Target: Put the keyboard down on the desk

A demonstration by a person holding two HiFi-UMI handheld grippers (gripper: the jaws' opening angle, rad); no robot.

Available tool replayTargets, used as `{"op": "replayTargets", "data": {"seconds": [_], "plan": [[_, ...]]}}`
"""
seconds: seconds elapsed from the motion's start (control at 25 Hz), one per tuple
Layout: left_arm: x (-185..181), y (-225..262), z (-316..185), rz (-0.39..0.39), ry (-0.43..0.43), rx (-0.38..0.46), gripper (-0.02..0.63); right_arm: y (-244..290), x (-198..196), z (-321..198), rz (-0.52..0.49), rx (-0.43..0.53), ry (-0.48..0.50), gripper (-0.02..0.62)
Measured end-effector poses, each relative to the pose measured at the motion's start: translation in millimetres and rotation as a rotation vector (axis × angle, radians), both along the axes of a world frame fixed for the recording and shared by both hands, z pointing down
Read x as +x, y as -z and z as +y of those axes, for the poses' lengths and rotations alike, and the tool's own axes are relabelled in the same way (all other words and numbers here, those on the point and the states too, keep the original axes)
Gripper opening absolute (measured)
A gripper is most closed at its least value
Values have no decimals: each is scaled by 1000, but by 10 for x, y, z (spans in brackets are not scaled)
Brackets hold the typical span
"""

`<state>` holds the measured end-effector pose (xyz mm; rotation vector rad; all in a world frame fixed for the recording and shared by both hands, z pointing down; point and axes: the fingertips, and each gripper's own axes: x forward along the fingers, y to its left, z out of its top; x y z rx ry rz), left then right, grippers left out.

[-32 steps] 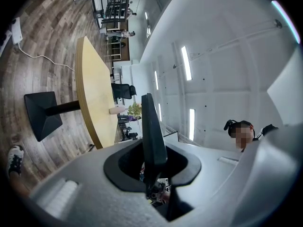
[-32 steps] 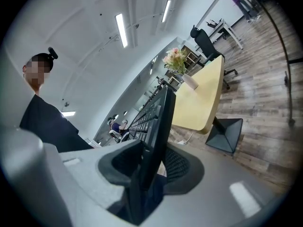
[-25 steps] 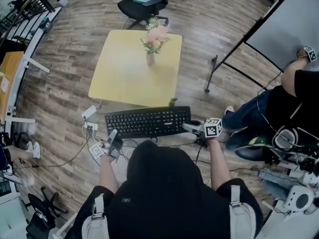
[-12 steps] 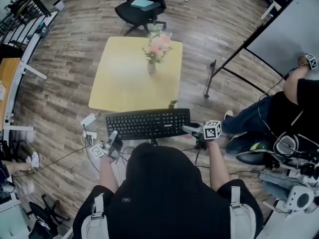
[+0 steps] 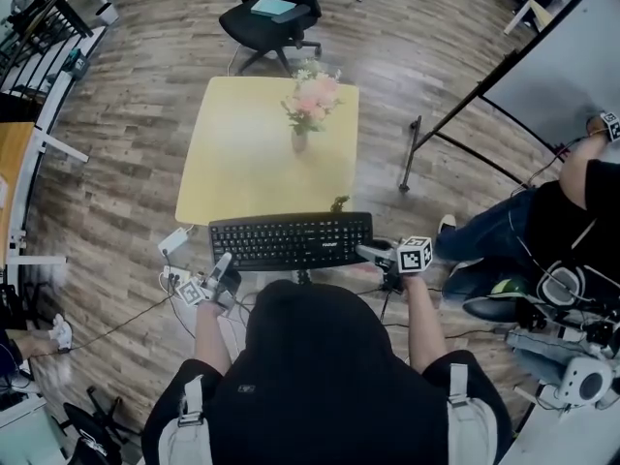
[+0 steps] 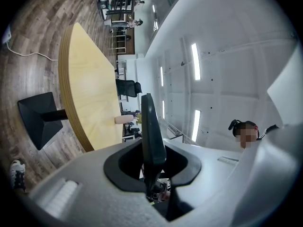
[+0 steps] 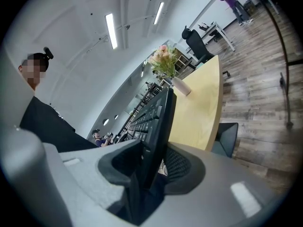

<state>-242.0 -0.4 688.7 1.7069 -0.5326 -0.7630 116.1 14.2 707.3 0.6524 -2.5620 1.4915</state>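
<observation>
As the person's arms reach forward, each end of the black keyboard (image 5: 291, 240) sits in a hand-held gripper. The left hand-held gripper (image 5: 217, 262) is clamped on the keyboard's left end and the right hand-held gripper (image 5: 368, 252) on its right end. Both gripper views show the keyboard edge-on, wedged between the jaws, which press on it from either side. The keyboard is carried in the air, level and keys up, its length running left to right in front of the person.

Just left of the keyboard and below it, a white power strip (image 5: 174, 243) lies on the wooden floor (image 5: 116, 182) with cables trailing from it. Off to the keyboard's right sits another person (image 5: 557, 211) in dark clothes.

Directly beyond the keyboard begins the yellow worktop (image 5: 247, 163). In the head view the keyboard's far edge lines up with the worktop's near edge; whether it overhangs that edge cannot be told. Farther beyond the keyboard, toward the worktop's far side, a vase of pink flowers (image 5: 308, 109) stands upright. Farthest beyond the keyboard, past the worktop, is a black office chair (image 5: 276, 17) with something pale blue on its seat.
</observation>
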Motion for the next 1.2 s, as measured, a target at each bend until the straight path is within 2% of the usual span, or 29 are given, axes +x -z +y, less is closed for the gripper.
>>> {"op": "replayTargets", "data": {"seconds": [0.36, 0.68, 1.04, 1.2], "plan": [[-191, -116, -205, -1, 25, -14, 80, -147, -160, -144, 18, -23, -17, 144], [-269, -208, -216, -12, 20, -43, 80, -119, -251, -223, 44, -23, 5, 146], [-262, -270, -299, -39, 1, -71, 80, -197, -244, -282, 53, -43, 12, 147], [-177, -290, -429, -41, 19, -85, 80, -250, -155, -438, 53, -55, 17, 147]]}}
